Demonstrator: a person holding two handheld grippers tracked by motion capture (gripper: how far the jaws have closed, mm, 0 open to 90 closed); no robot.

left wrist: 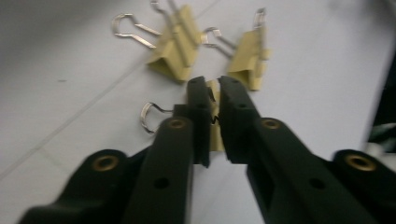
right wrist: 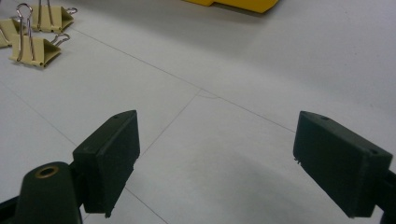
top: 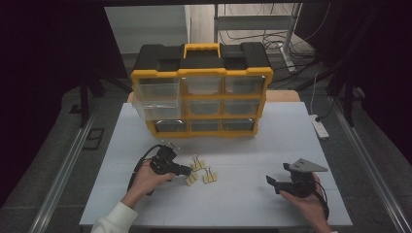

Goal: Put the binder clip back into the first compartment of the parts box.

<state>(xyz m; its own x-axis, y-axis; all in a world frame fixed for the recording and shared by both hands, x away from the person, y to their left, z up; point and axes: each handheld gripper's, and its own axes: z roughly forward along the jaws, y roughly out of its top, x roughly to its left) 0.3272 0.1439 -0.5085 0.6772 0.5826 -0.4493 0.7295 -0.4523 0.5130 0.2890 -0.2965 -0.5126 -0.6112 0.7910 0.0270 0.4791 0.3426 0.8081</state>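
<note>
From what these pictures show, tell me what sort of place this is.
Probably a lab or workshop bench set up for recording. A white table sits between dark curtains, a yellow and black parts organizer stands on it, and loose cables and a power strip lie on the floor.

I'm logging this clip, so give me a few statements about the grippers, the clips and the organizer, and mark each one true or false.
1. The left gripper is closed around a yellow binder clip. True.
2. The right gripper holds a binder clip. False: its jaws stand wide apart over bare table.
3. Three yellow binder clips lie on the table. True: the gripped one plus two others beyond it.
4. Every drawer of the yellow and black organizer is pushed in. False: the top left drawer is pulled out.
5. The organizer stands between the person and the clips. False: it stands at the far side of the table, beyond the clips.
</note>
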